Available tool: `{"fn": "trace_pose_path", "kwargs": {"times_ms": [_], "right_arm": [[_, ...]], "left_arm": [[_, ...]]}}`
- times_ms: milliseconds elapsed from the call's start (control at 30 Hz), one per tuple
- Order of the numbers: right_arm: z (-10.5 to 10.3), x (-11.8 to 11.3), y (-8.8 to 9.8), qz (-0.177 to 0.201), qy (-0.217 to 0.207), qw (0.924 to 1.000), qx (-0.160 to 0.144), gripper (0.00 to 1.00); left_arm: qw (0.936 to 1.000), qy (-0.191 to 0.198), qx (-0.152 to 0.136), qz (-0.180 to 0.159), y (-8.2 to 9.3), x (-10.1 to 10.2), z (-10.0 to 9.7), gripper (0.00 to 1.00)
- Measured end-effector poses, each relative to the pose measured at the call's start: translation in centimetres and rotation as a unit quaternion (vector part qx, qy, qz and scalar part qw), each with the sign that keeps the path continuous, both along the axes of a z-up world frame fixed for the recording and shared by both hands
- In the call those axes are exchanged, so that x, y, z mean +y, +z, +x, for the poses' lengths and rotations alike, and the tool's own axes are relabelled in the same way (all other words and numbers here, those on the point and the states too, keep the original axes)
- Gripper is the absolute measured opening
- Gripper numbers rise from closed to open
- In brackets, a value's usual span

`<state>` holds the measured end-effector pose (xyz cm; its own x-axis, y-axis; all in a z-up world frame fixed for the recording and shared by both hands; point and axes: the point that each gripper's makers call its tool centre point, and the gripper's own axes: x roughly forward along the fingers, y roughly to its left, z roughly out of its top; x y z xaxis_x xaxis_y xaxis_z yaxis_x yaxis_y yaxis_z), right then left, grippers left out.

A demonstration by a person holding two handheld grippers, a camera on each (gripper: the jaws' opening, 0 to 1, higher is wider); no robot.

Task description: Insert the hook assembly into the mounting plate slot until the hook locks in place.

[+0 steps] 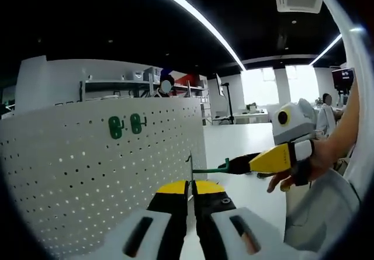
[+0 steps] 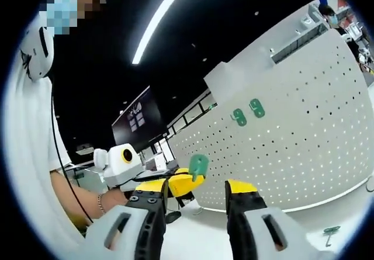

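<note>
The left gripper point(image 1: 190, 189) has its yellow-tipped jaws pressed together on the green hook assembly point(image 1: 210, 168). In the left gripper view the assembly's flat back plate stands edge-on just above the jaw tips, and its arm runs out toward 3 o'clock, ending in an upturned tip. That tip lies just short of the right gripper point(image 1: 236, 164), which a hand brings in from 3 o'clock. In the right gripper view the right gripper point(image 2: 196, 187) has its jaws wide apart with nothing gripped. The left gripper point(image 2: 190, 179) reaches in from 9 o'clock and shows the hook assembly point(image 2: 198, 165) face-on between them. Beyond the tongs stands a white pegboard point(image 1: 70, 178) carrying two green mounting plates point(image 1: 125, 125) side by side, at about 11 o'clock from the left jaws and apart from the hook. The same mounting plates point(image 2: 247, 113) sit at about 1 o'clock in the right gripper view. The left hand is the one carrying the part, so the insertion probably falls to it, and the hook's back plate would need to turn to face a plate's slot. A spare green hook point(image 2: 331, 231) lies on the table at 4 o'clock.
</note>
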<state>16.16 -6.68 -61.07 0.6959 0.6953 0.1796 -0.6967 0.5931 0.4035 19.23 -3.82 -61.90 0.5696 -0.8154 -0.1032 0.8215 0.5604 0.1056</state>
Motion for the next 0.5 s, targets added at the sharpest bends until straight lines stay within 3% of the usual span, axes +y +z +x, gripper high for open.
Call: {"fn": "trace_pose_path", "kwargs": {"times_ms": [500], "right_arm": [[1.2, 1.0, 0.8, 0.01, 0.003, 0.9999, -0.005, 0.31]], "left_arm": [[1.0, 0.001, 0.0, -0.004, 0.2, 0.0, -0.1, 0.03]]}}
